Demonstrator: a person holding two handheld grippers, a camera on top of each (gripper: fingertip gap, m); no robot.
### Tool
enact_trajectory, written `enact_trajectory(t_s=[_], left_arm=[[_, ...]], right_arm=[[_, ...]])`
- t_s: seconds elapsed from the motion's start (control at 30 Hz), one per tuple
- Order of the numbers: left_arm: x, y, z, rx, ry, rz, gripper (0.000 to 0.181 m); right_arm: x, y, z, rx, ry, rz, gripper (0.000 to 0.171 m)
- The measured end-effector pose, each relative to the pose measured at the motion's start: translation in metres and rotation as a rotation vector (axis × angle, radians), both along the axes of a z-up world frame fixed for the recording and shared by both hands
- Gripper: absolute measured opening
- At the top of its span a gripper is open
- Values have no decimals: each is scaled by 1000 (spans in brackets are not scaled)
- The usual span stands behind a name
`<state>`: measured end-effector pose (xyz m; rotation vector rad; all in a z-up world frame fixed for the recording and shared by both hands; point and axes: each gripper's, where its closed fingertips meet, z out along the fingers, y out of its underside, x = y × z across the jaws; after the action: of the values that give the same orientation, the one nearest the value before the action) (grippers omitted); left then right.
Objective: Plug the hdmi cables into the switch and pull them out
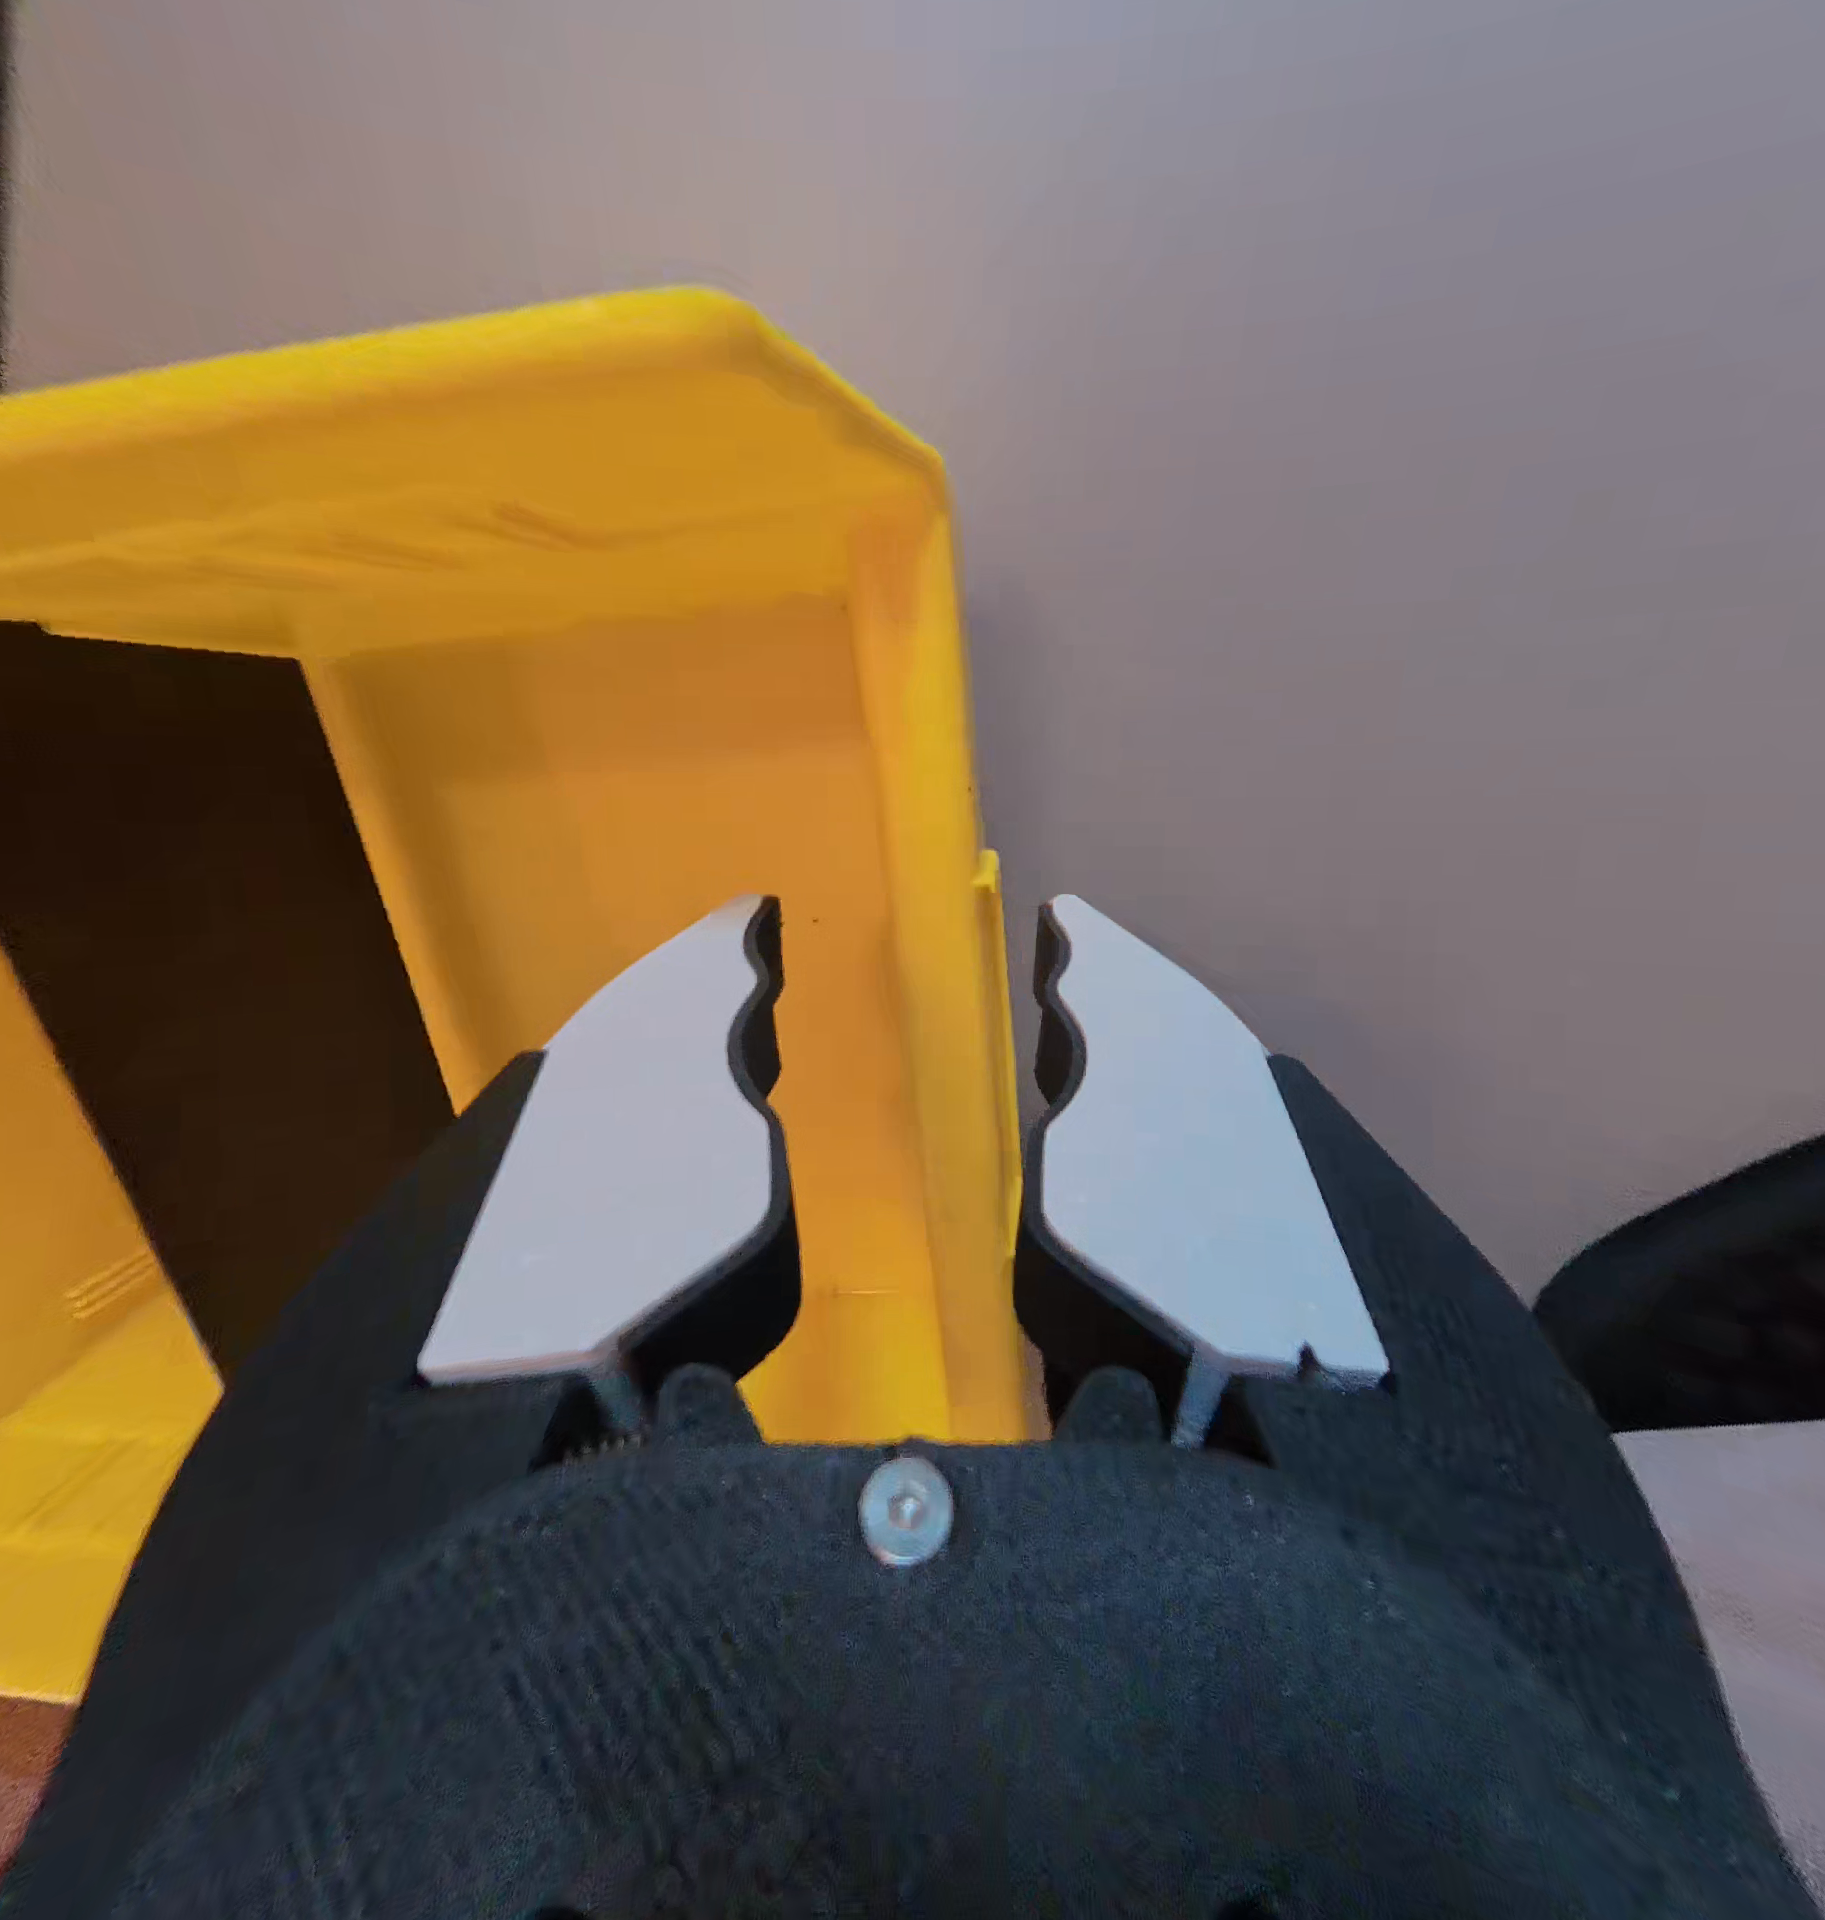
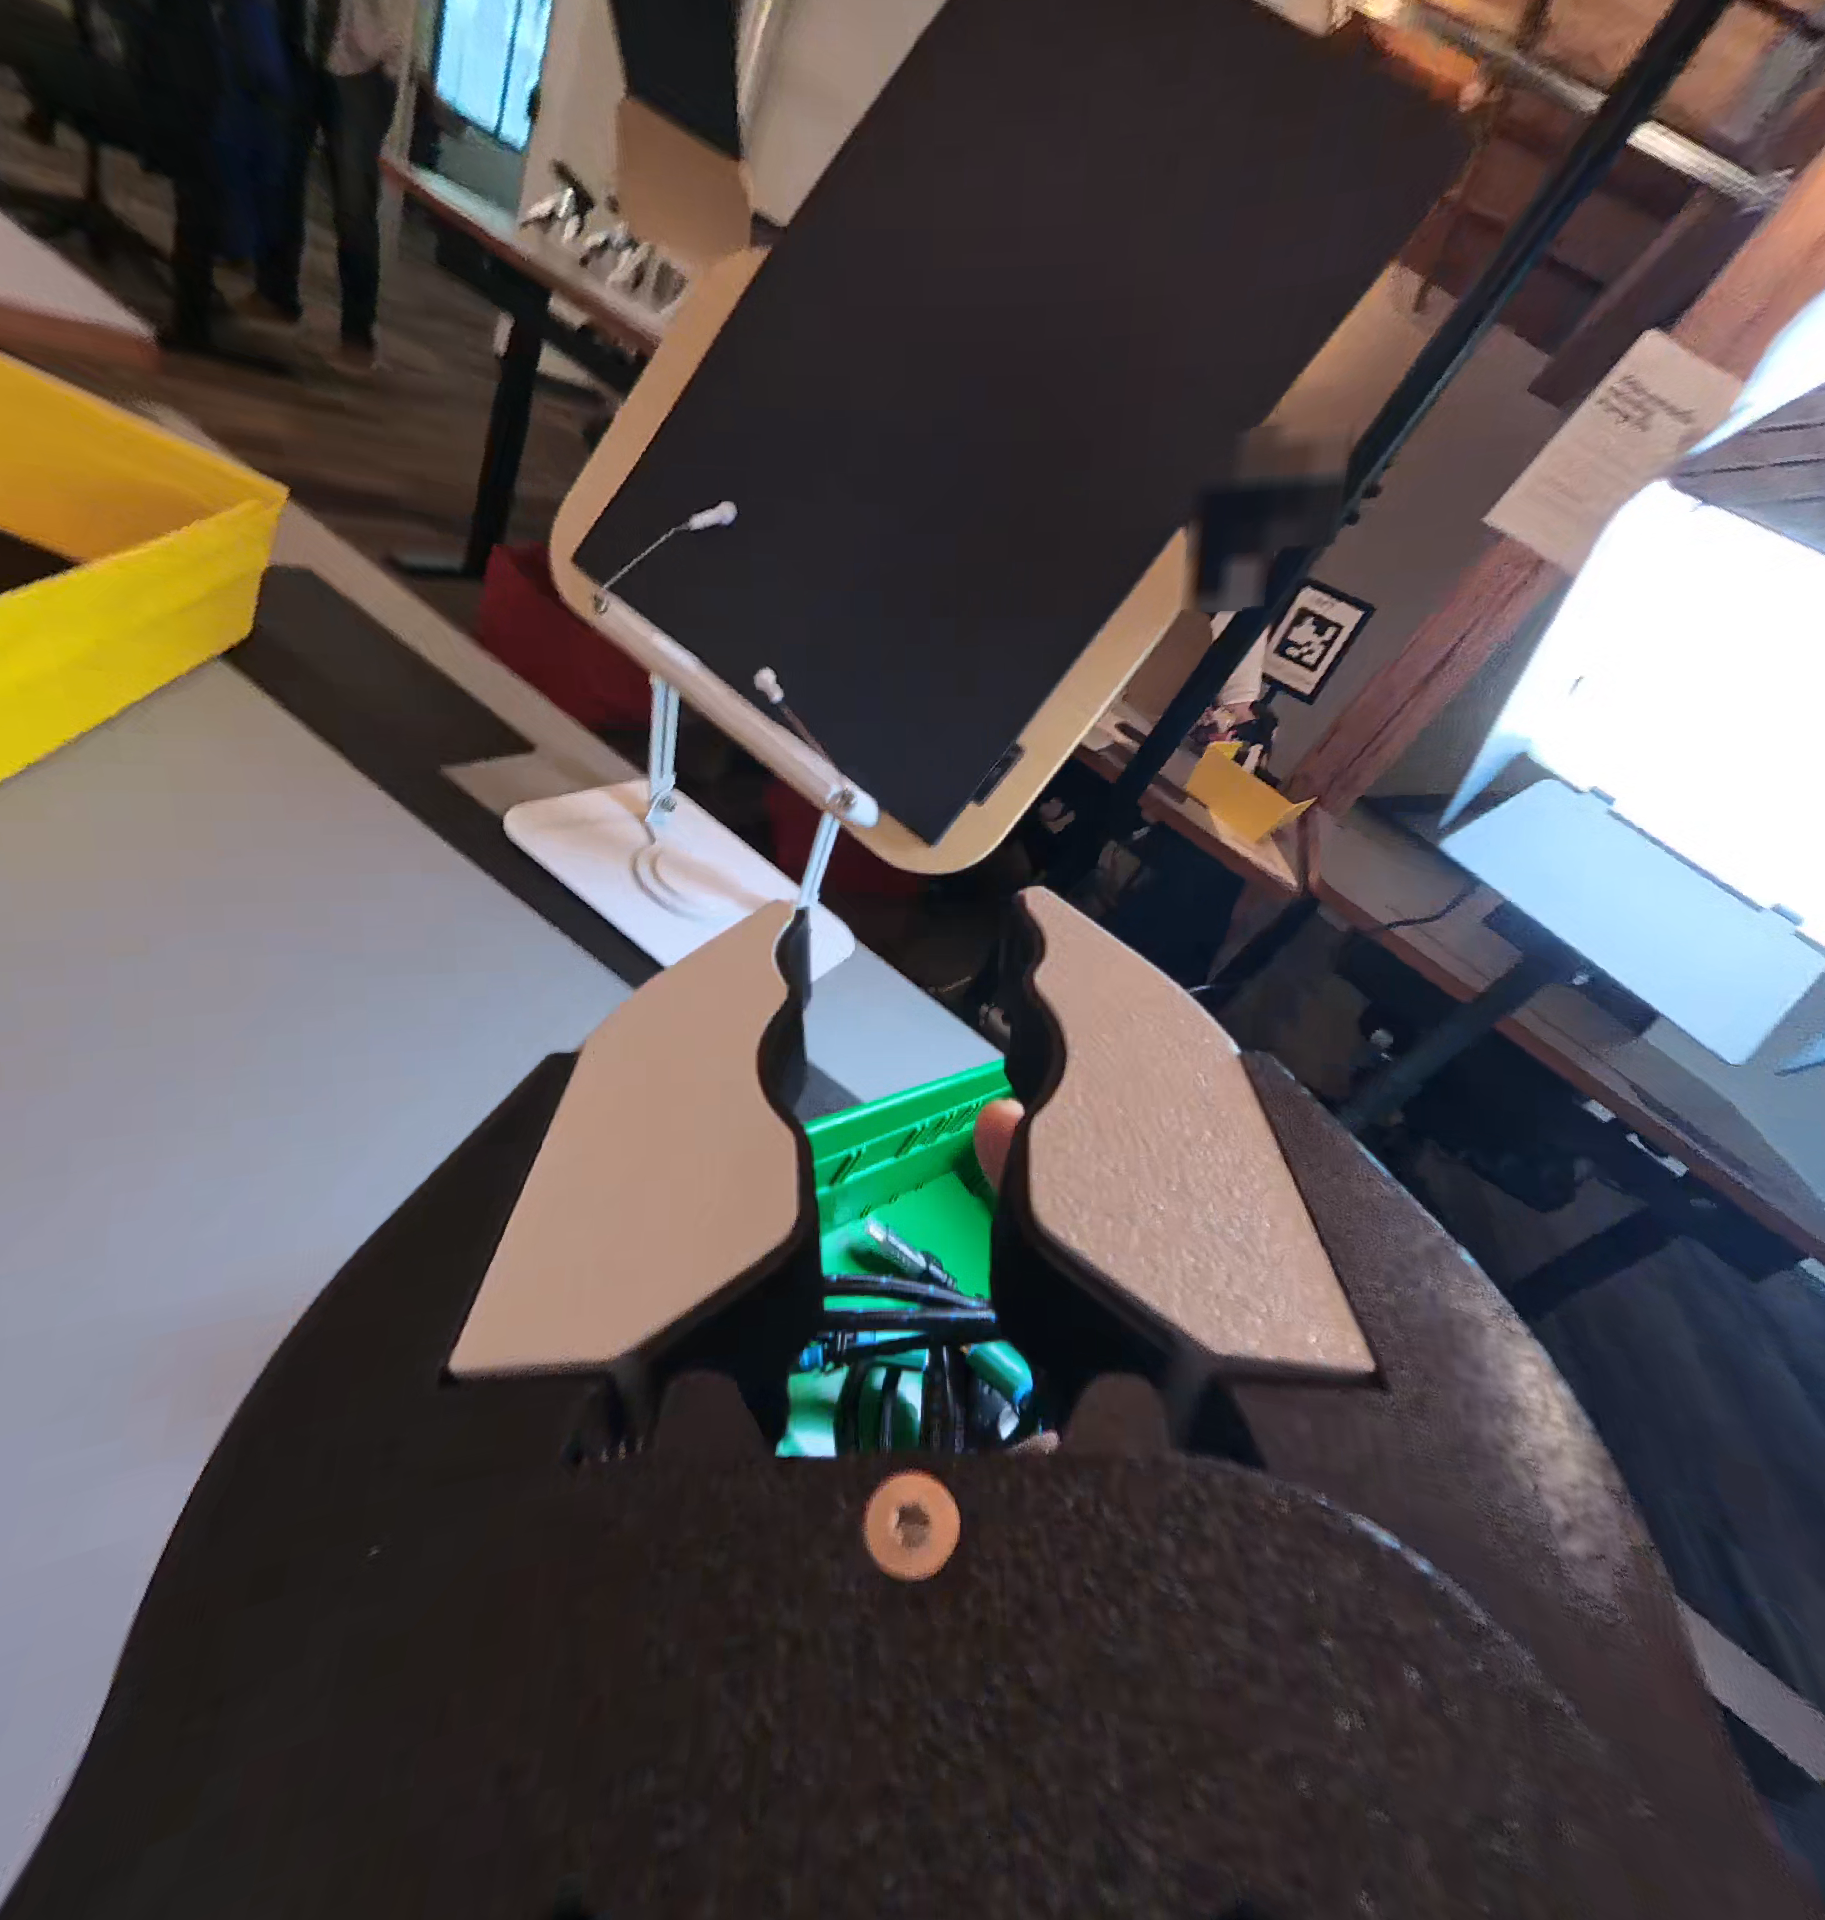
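Note:
My left gripper (image 1: pixel 908 925) is open and empty, held over the right end of a yellow bin (image 1: pixel 596 499) whose right wall runs between the fingers. A dark flat thing lies inside the bin at the left (image 1: pixel 181 935). My right gripper (image 2: pixel 903 920) is open and empty, above a green bin (image 2: pixel 887 1174) that holds several black cables (image 2: pixel 908 1299) with plugs. A fingertip (image 2: pixel 996 1138) shows at the green bin's rim. No switch is in view.
A dark panel on a white stand (image 2: pixel 991 416) tilts above the table's far edge. The yellow bin (image 2: pixel 87 592) shows at the left in the right wrist view. The grey table top (image 2: pixel 212 987) lies between. A black rounded object (image 1: pixel 1739 1299) sits at the right by the wall. People stand far back.

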<state>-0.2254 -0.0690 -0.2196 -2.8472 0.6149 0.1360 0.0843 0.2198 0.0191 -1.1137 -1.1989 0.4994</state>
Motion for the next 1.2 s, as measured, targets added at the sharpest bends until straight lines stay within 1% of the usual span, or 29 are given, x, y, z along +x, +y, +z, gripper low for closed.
enact_trajectory(t_s=[0.03,0.1,0.13,0.17,0.23,0.3,0.37,0.43,0.57,0.63,0.67,0.73,0.77,0.8,0.9,1.0,1.07,1.13,1.2], left_arm=[[-3,2,-11,-44,31,-4,47],[1,10,-27,-86,57,-55,40],[6,19,-31,-72,69,-97,29],[9,30,-33,-44,102,-133,30],[17,42,-33,-29,138,-153,35],[32,53,-33,-3,140,-212,39],[53,62,-33,27,132,-294,40],[73,73,-31,67,147,-388,38],[108,92,-24,172,195,-553,29],[114,96,-18,207,202,-569,32],[113,97,-15,213,203,-555,35],[111,95,-10,219,197,-538,40],[110,93,-8,218,192,-537,40],[110,91,-5,221,186,-538,41],[117,84,9,242,124,-529,35],[121,74,25,259,90,-529,35],[126,70,40,304,70,-539,32],[140,71,58,390,22,-573,29],[153,72,72,461,-18,-607,29]], right_arm=[[-2,-3,-6,16,-51,2,33],[-5,-5,-22,49,-172,-12,30],[-7,-7,-35,48,-253,-3,30],[-7,-11,-50,38,-344,20,29],[-5,-21,-85,18,-542,78,26],[5,-36,-128,-54,-774,158,25],[13,-41,-160,-110,-936,182,24],[16,-31,-182,-151,-1023,129,25],[19,-5,-220,-149,-1162,6,42],[13,5,-234,-133,-1180,-26,44],[10,10,-240,-113,-1183,-34,42],[2,11,-245,-52,-1180,-9,34],[1,7,-247,-32,-1197,21,25],[-2,4,-247,0,-1197,33,26],[-9,-15,-247,27,-1218,96,26],[-16,-47,-246,54,-1256,175,26],[-21,-70,-246,124,-1310,193,28],[-24,-102,-244,216,-1379,221,29],[-31,-146,-237,298,-1366,317,29]])
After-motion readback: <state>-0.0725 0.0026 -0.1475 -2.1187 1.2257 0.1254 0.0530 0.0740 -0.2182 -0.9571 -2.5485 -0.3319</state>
